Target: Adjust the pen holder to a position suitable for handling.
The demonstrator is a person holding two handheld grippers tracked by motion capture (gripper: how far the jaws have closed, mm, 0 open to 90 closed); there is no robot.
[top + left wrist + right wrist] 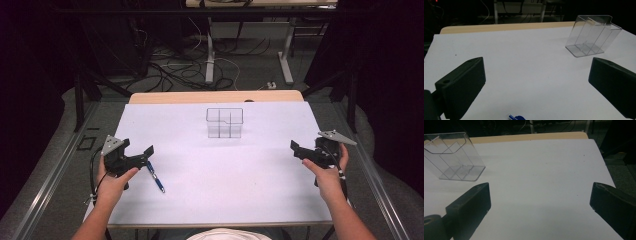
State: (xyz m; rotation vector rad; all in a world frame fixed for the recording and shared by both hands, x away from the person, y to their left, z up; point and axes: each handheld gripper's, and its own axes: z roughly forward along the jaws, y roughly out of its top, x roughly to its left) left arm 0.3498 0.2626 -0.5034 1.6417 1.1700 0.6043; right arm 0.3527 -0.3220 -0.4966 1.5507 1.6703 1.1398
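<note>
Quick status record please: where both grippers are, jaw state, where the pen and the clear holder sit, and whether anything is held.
surface: white table top
left gripper: at the left side, jaws open, nothing between them
right gripper: at the right side, jaws open, nothing between them
blue pen: lying flat on the table just beside the left gripper's jaws, not gripped
clear holder: upright at the far middle, divided into compartments, looks empty, apart from both grippers
held: nothing
</note>
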